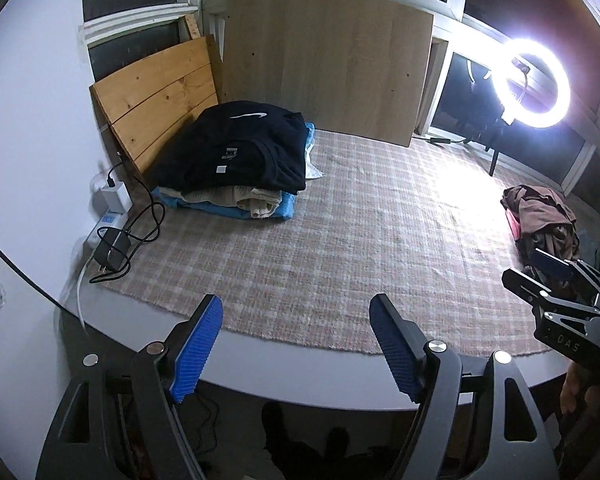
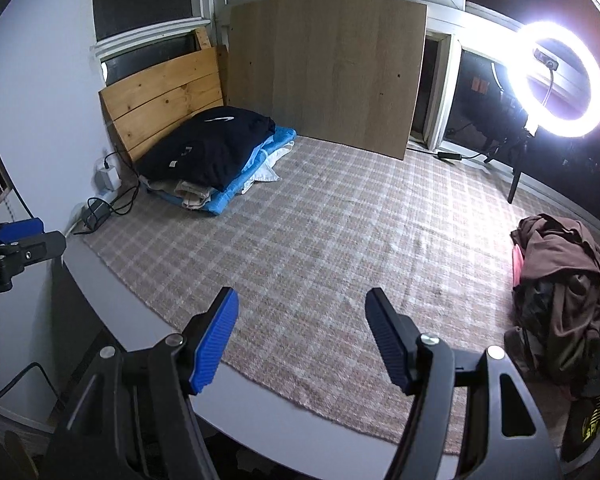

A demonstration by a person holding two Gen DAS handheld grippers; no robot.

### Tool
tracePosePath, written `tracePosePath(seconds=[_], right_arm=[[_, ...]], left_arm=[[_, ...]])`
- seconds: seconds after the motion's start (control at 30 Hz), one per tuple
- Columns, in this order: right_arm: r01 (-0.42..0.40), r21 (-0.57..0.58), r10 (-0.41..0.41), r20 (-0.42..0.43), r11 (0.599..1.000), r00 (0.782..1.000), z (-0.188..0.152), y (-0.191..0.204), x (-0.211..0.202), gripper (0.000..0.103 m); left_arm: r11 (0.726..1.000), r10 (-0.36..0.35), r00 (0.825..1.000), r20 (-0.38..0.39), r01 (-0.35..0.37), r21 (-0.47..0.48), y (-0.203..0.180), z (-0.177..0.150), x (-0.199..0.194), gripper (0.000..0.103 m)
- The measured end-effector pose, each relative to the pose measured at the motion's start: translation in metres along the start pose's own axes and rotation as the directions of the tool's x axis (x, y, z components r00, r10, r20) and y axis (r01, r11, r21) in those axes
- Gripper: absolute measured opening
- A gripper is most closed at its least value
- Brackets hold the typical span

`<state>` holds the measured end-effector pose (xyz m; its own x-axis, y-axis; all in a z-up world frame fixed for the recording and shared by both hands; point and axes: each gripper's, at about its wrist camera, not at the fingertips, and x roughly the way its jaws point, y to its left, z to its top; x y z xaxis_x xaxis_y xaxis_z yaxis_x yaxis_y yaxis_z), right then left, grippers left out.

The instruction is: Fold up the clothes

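Both grippers, left (image 1: 296,346) and right (image 2: 302,336), stand spread and empty. Folded stack (image 1: 236,160) lies upper left; unfolded heap (image 2: 560,280) far right.

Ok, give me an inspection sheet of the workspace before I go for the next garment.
Surface: plaid mat on white table, middle bare.
Job's things: folded stack, black top uppermost, far left; unfolded pile, brown garment on top, right edge.
Clutter: white charger, black adapter at the mat's left edge.
Grippers: left gripper and right gripper open, nothing between the pads, both over the near edge.
Cables: black cable looped beside the stack.
Surroundings: ring light lit, wooden boards against dark windows.
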<state>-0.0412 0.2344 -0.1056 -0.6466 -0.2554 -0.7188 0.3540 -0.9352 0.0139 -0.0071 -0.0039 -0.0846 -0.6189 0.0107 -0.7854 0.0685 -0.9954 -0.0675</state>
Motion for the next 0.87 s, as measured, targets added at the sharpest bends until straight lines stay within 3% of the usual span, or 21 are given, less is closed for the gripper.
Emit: tracePosePath(seconds=[0.3,0.87], right_arm=[[0.004,-0.019,-0.004,0.003,1.000,1.000,0.001,-0.007,-0.002,0.065],[0.017,0.000,-0.017,-0.008,1.000,1.000,0.000,-0.013,0.002,0.066]], left_arm=[[1.000,-0.004,1.000,0.005,0.004,-0.030,-0.005,0.003,-0.002,0.075],[1.000,0.013,0.999,0.045,-0.013,0.009,-0.014,0.007,-0.008,0.075]])
